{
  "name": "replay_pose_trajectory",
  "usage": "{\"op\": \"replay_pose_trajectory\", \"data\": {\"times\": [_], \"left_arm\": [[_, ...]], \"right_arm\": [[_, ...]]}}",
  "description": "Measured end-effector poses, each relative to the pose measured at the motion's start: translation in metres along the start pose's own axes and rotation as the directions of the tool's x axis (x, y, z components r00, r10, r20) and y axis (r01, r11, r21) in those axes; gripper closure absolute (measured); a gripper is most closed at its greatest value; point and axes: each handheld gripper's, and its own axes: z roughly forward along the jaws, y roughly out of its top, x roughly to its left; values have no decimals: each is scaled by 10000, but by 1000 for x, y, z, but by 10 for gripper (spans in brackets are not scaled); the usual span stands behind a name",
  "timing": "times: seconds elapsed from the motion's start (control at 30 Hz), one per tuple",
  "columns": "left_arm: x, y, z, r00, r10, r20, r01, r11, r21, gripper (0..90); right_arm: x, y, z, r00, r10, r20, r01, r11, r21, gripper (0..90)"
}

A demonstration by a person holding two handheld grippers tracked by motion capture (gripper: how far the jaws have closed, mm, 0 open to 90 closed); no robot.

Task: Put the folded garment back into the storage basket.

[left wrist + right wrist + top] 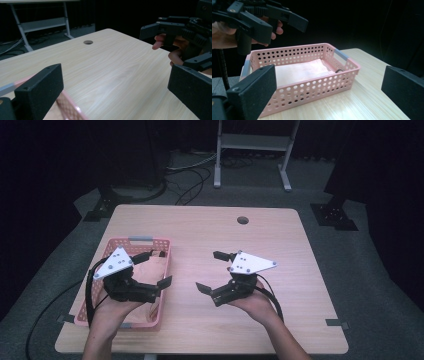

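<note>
Left gripper (158, 268), jaws apart, above pink basket (165, 251) holding folded cloth (299, 70); right gripper (212, 271), jaws apart, at 3 o'clock.

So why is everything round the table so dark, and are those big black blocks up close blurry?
High view: light falls on the table while the floor and backdrop stay dim. Right gripper view: the pink basket is sharp, the near pads soft, with glare on the wood. Left gripper view: the near pads look blurred.
</note>
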Motion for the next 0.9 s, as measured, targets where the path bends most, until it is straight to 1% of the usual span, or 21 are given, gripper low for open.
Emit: {"op": "replay_pose_trajectory", "data": {"times": [0.13,0.37,0.47,0.6,0.7,0.77,0.8,0.9], "left_arm": [[-9,6,13,9993,188,317,-191,9998,88,0],[-21,15,36,9950,375,922,-385,9992,90,0],[-27,20,45,9916,478,1202,-495,9987,110,0],[-33,24,54,9877,588,1451,-605,9981,77,0],[-37,26,62,9833,635,1707,-666,9977,121,0],[-40,28,66,9798,782,1839,-830,9964,184,0],[-41,29,68,9777,816,1935,-865,9961,169,0],[-43,32,73,9742,903,2068,-937,9956,69,0]], "right_arm": [[-5,-1,-18,9999,81,150,-79,9998,-164,0],[-11,-4,-43,9988,1,492,2,10000,-62,0],[-15,-4,-53,9976,-9,687,13,10000,-56,0],[-18,-3,-68,9959,-66,902,61,10000,54,0],[-20,-4,-79,9940,-94,1088,97,9999,-26,0],[-22,-4,-86,9933,-56,1159,67,9999,-85,0],[-23,-5,-89,9924,-28,1233,41,9999,-102,0],[-26,-6,-98,9901,78,1399,-51,9998,-193,0]]}}
